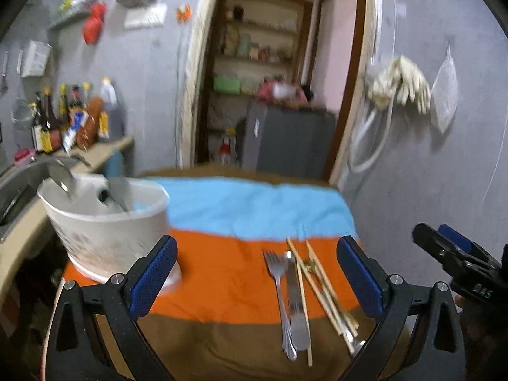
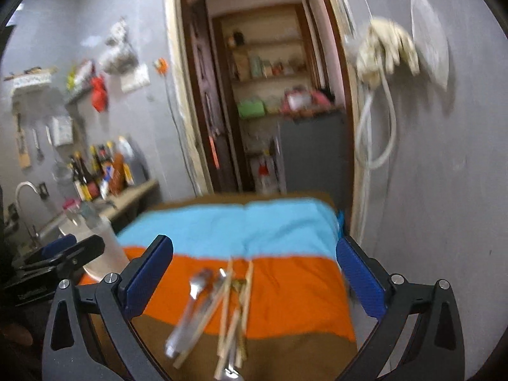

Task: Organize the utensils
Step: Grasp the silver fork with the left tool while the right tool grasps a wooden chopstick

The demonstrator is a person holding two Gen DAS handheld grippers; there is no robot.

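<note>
Utensils (image 1: 298,298) heaped on the orange cloth (image 1: 222,273), table centre: thin, stiff, slick steel fork (image 1: 279,289), light chopsticks (image 1: 320,282). I'd pinch mid-handle, one piece. Both claws, left (image 1: 257,273) and right (image 2: 254,273), wide, empty. Basket (image 1: 108,222) left.

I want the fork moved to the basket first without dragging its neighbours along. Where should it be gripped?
Grip the fork on its handle just below the tines, coming from above with the open left gripper. Its left edge is bare cloth; the knife lies tight against its right, so one finger likely has to wedge between them.
</note>
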